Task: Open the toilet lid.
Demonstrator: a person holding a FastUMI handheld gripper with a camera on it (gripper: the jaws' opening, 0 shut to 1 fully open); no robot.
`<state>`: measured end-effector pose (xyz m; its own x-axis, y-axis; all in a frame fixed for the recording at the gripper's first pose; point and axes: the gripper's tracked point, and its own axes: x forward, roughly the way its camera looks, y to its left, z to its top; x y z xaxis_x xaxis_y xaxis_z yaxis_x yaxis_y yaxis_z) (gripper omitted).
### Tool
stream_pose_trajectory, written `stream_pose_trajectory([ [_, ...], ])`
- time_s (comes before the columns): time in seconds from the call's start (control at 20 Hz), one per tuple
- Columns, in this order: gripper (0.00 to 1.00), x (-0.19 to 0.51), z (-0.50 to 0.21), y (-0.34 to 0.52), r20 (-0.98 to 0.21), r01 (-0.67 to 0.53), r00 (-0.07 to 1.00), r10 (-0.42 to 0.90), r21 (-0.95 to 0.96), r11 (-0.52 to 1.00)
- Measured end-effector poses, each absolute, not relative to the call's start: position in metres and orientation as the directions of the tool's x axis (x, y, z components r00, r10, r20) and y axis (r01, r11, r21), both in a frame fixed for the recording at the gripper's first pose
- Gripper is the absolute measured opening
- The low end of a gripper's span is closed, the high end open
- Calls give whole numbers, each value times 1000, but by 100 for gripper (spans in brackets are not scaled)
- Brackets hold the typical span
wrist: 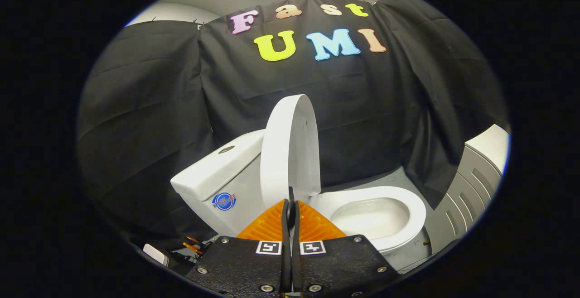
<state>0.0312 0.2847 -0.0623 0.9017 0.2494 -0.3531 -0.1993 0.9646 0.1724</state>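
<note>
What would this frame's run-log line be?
lid: raised, upright near tank | bowl: uncovered | gripper: fingers together, nothing between, just before lid's lower edge | task: looks done

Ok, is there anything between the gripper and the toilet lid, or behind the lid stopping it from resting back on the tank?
Nothing visible does. The hand-held gripper, fingers shut together and empty, sits just before the lid, which stands upright already, right by the tank.
</note>
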Motion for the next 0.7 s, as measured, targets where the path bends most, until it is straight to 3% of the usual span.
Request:
stream_pose_trajectory([
  [0.7, 1, 35, -62, 331, -332, -281, 888, 317, 152, 948],
])
